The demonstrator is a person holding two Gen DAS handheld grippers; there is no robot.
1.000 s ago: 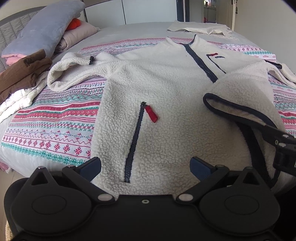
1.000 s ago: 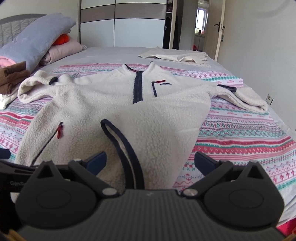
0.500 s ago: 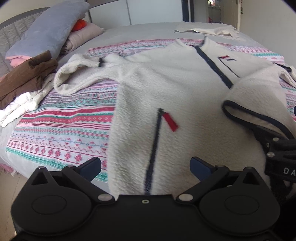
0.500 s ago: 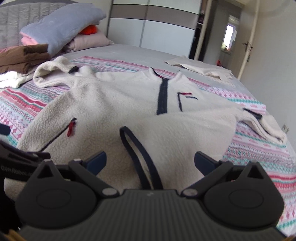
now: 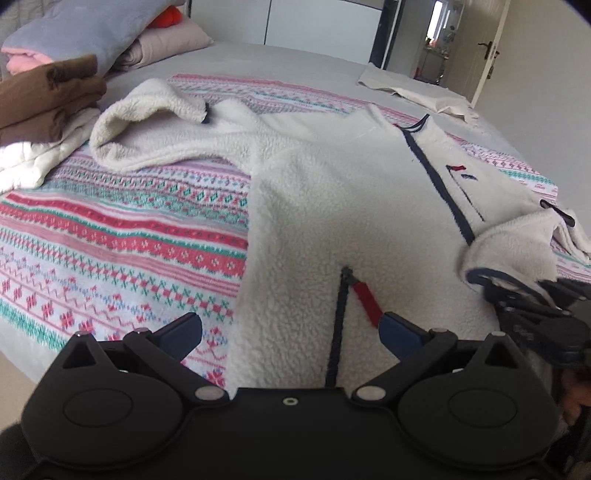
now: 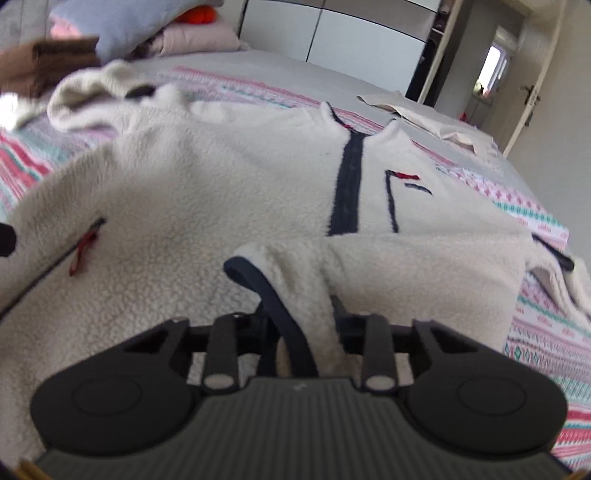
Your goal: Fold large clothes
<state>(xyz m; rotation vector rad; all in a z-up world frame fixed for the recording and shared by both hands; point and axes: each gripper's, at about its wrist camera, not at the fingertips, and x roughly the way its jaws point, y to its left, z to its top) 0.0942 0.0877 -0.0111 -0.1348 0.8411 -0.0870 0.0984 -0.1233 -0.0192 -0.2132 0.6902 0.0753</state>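
Observation:
A cream fleece jacket [image 5: 351, 206] [image 6: 221, 192] with a navy front zip lies face up on the patterned blanket [image 5: 129, 221]. Its lower right corner is folded back, showing the navy-trimmed hem [image 6: 258, 280]. My right gripper [image 6: 299, 314] is closing on that folded hem, with the fleece bunched between the pads; the left wrist view shows it at the right edge [image 5: 517, 295]. My left gripper [image 5: 290, 325] stands open above the jacket's lower left part, near the pocket zip with the red pull [image 5: 365, 299], holding nothing.
Folded brown clothes [image 5: 44, 96] and a white quilt [image 5: 29, 158] sit at the left, with pillows [image 5: 92, 33] behind them. Another cream garment [image 5: 413, 88] lies on the far side of the bed. A door [image 5: 487, 55] stands at the back right.
The right gripper's jaws went from wide open to drawn in on the folded hem. My left gripper slid left, so the blanket beside the jacket now shows under its left finger.

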